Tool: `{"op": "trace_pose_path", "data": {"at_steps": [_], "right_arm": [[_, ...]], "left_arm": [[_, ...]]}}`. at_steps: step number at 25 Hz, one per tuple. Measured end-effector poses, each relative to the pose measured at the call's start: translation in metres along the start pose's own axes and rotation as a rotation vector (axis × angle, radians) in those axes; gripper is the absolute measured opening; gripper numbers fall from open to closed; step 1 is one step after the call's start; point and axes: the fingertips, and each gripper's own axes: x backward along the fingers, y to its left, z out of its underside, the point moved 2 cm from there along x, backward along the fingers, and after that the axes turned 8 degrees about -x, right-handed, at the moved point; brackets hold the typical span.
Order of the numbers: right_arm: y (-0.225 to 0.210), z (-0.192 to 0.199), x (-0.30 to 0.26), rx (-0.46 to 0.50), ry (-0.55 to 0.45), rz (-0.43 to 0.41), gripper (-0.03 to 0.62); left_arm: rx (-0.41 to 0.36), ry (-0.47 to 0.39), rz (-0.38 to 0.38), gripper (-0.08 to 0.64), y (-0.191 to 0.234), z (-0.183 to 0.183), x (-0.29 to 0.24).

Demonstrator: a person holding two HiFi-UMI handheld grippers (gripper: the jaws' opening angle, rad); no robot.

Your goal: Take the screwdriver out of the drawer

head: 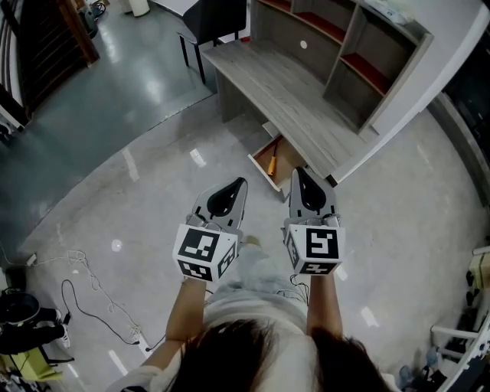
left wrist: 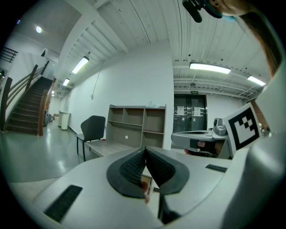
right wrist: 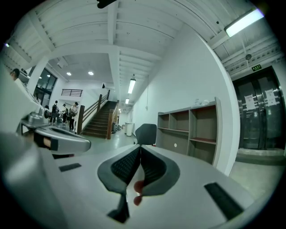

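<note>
In the head view a drawer (head: 276,163) stands pulled out from under the grey desk (head: 285,98), and a screwdriver (head: 270,164) with an orange handle lies inside it. My left gripper (head: 240,183) is held in the air short of the drawer, its jaws closed tip to tip with nothing between them. My right gripper (head: 299,171) hovers just right of the drawer's front, also shut and empty. In the left gripper view the closed pads (left wrist: 134,167) point toward the desk (left wrist: 111,148). In the right gripper view the pads (right wrist: 154,167) meet at the tip.
A wooden shelf unit (head: 360,57) stands on the desk. A black chair (head: 210,21) sits at the desk's far end. Cables (head: 92,295) trail over the glossy floor at the lower left. A staircase (right wrist: 100,118) rises in the background.
</note>
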Motion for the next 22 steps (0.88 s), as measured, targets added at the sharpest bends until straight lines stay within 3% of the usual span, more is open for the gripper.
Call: {"op": "trace_pose_path", "data": {"at_steps": [12, 22], "right_arm": [[-0.043, 0.010, -0.094, -0.032, 0.037, 0.027, 0.028], [-0.055, 0.032, -0.144, -0.026, 0.116, 0.029, 0.028]], "left_arm": [[-0.017, 0.033, 0.050, 0.017, 0.051, -0.005, -0.107], [0.017, 0.073, 0.054, 0.017, 0.086, 0.009, -0.154]]}}
